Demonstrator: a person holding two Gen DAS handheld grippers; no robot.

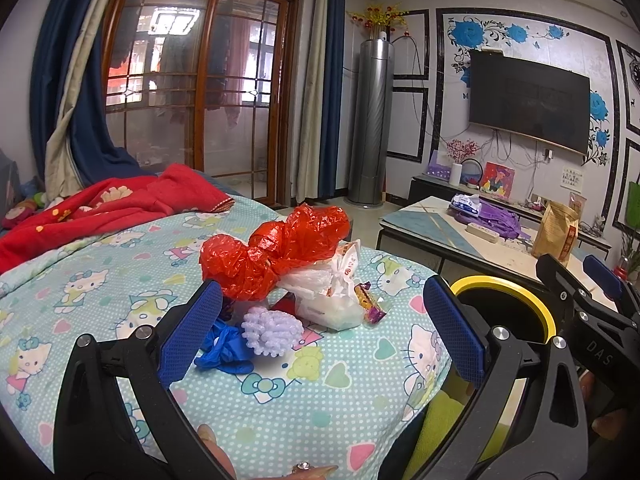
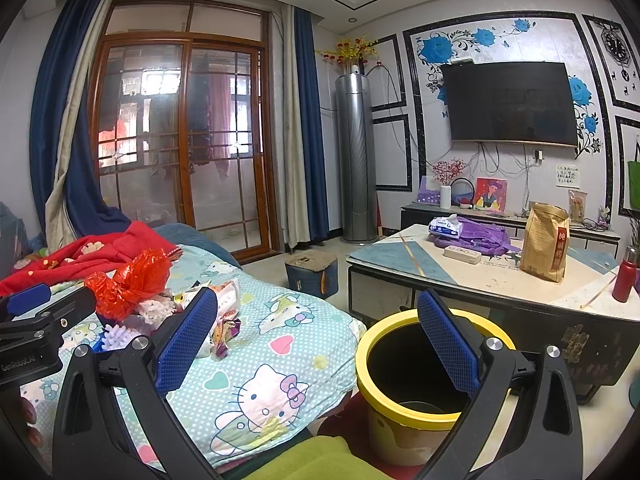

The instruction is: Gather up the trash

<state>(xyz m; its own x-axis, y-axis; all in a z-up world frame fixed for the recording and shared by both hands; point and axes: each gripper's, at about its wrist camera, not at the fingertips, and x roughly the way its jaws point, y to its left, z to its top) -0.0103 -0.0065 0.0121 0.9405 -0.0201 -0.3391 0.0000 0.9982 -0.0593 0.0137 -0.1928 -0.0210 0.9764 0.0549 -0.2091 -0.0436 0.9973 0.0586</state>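
Hovering both claws, left (image 1: 320, 332) and right (image 2: 318, 340), wide open and empty over the trash heap on the bed (image 1: 120, 280), I'd pinch the crinkly red bag (image 1: 272, 248) at its knotted middle since it's featherlight, slippery stuff, bin (image 2: 404, 396) right beside.

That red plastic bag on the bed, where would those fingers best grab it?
At the pinched waist of the red plastic bag, where it narrows between two puffy lobes. It tops the pile, so the open left gripper could probably come from above and the near side, closing across that neck.
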